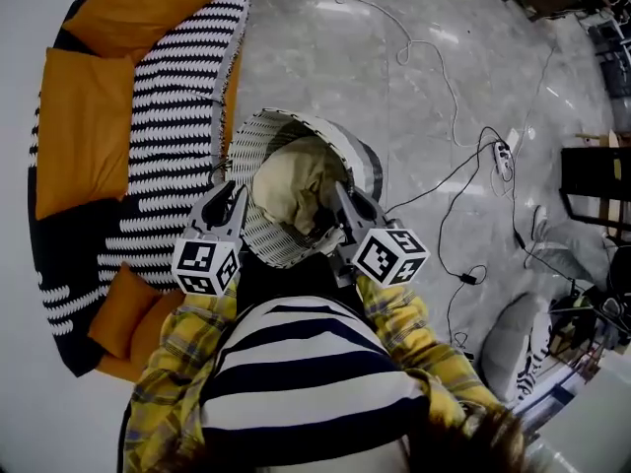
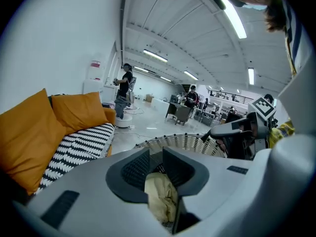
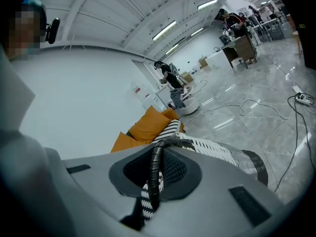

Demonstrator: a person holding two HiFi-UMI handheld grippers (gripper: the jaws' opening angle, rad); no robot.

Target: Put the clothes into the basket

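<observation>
A white woven basket (image 1: pixel 246 141) with a dark band stands on the floor in front of me, and a beige garment (image 1: pixel 291 185) lies bunched inside it. My right gripper (image 1: pixel 340 193) is shut on the basket's near rim; in the right gripper view (image 3: pixel 157 154) a black wrapped handle (image 3: pixel 156 181) and the weave sit clamped between the pads. My left gripper (image 1: pixel 235 193) hangs at the basket's left rim. In its own view (image 2: pixel 155 157) the jaws stand a narrow gap apart, with nothing pressed between them. The beige garment (image 2: pixel 160 196) shows below them, and the basket's far rim (image 2: pixel 182 141) beyond.
A black-and-white patterned sofa (image 1: pixel 177 116) with orange cushions (image 1: pixel 84 126) lies left of the basket. Cables (image 1: pixel 444 185) and a power strip (image 1: pixel 503 156) trail over the grey marble floor on the right. Dark furniture (image 1: pixel 596 180) stands at the right edge. People stand far off in the hall.
</observation>
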